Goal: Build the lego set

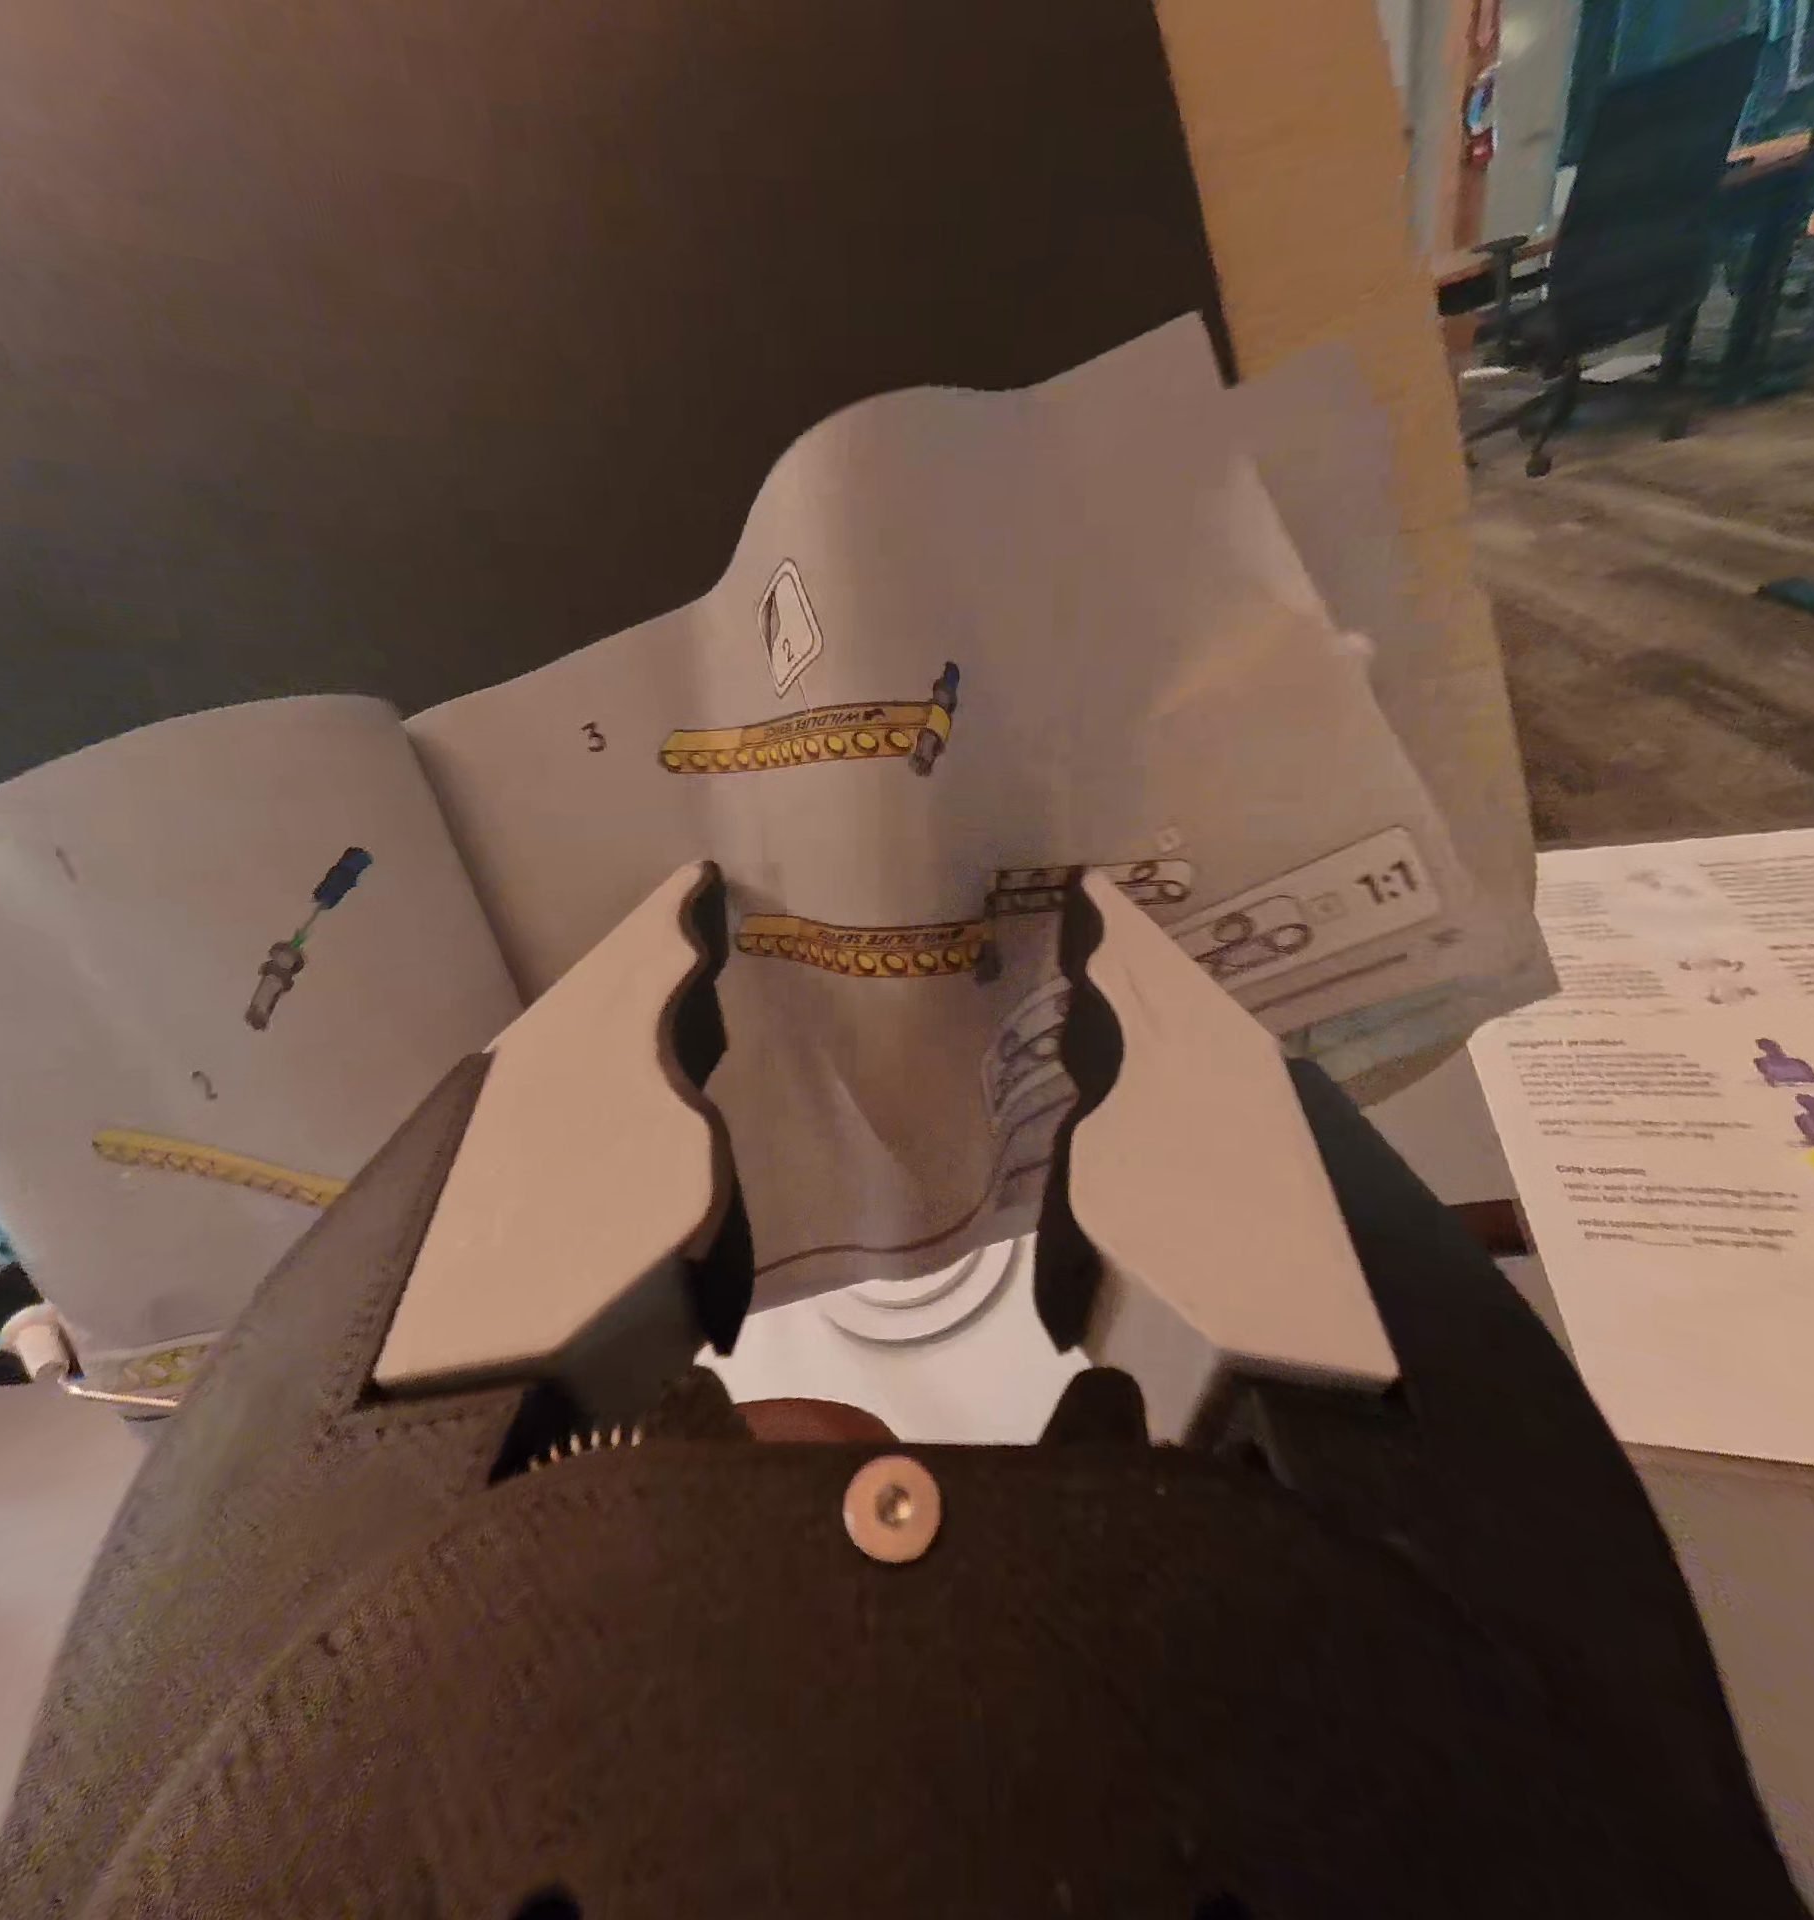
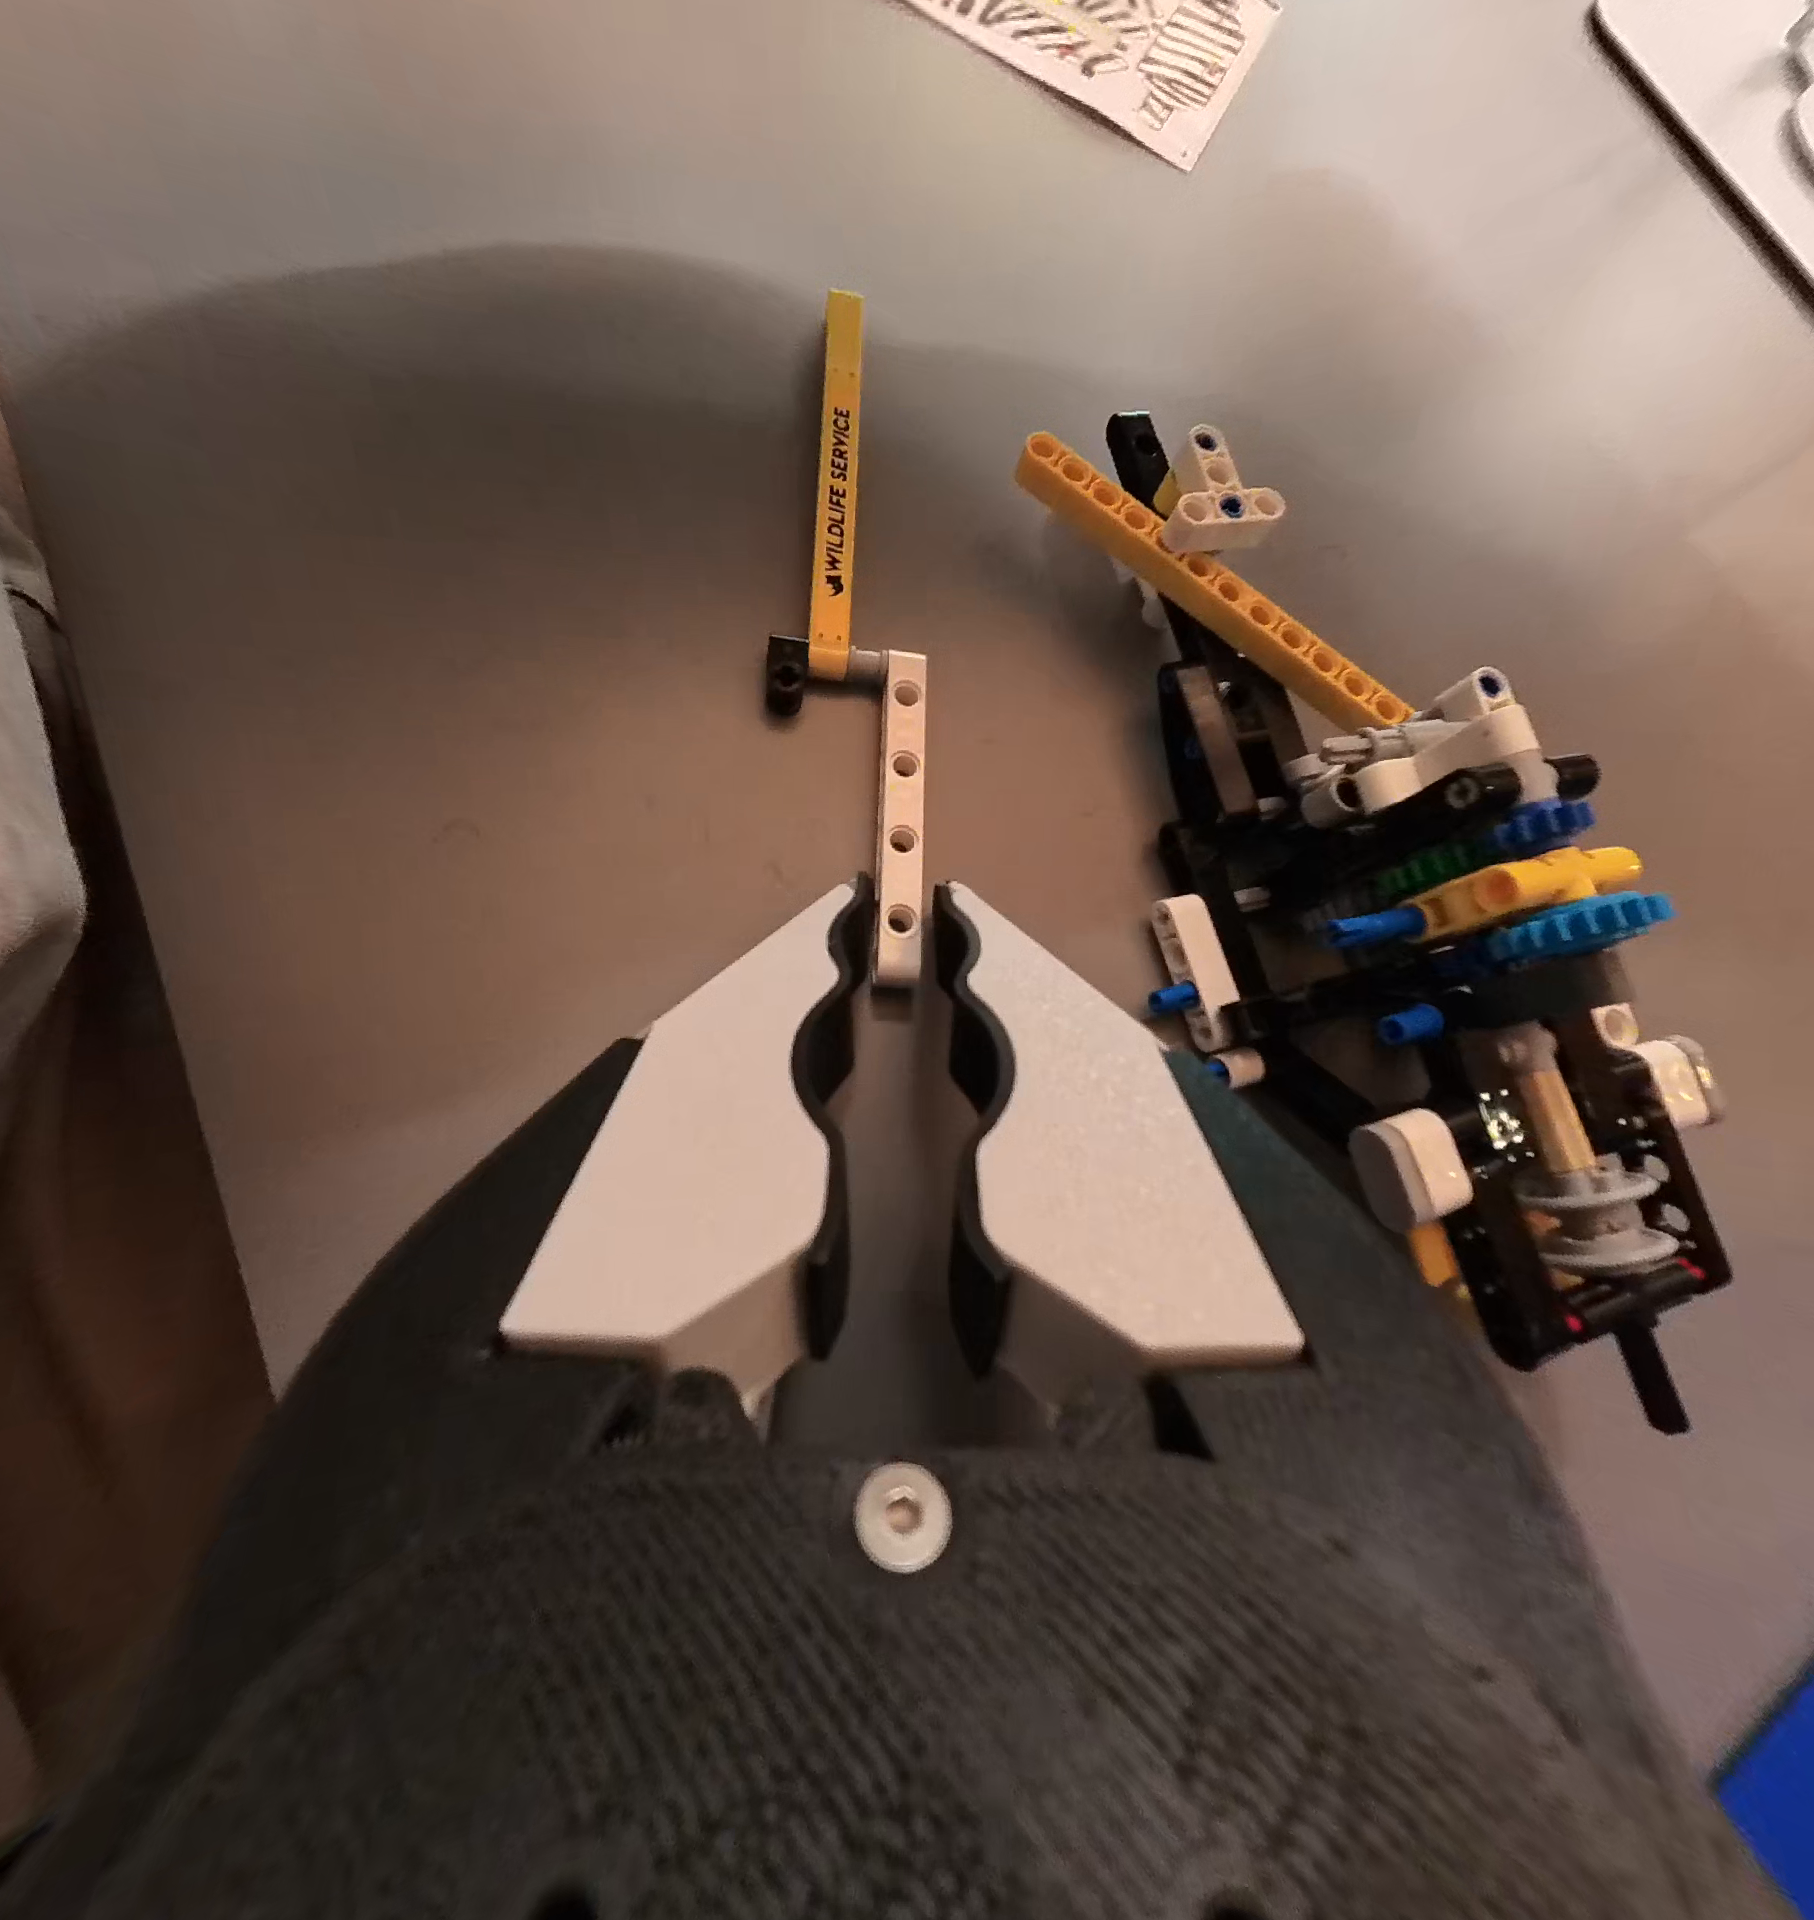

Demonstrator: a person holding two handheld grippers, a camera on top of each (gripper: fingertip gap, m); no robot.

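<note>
Through my left wrist camera, my left gripper [image 1: 892,914] has its jaws wide apart and holds nothing. Just past them stands an open instruction booklet [image 1: 882,779], its pages curling upward, printed with drawings of yellow beams and small pins. Behind it rises a brown cardboard panel [image 1: 1329,312]. To the right, a white printed sheet [image 1: 1692,1143] lies flat on the table [image 1: 9,1496]. Under the booklet's lower edge I can see part of a round white object, too hidden to identify.

Through my right wrist camera, my right gripper [image 2: 901,891] points down at the grey table [image 2: 415,623]. Its jaws stand a little apart, with the near end of a white beam [image 2: 903,810] lying between the tips. I cannot tell whether the pads touch the beam. The far end of the white beam joins a grey pin, which links it to a yellow stickered beam [image 2: 835,478] running away from me, with a small black connector [image 2: 784,675] at the corner. This small assembly lies flat on the table.

To its right, well apart, rests the larger lego build [image 2: 1402,883]: a black frame carrying blue, green and yellow gears, white connectors, and a long yellow beam with holes slanting up to the left. A striped paper [image 2: 1142,62] lies at the far edge.
</note>
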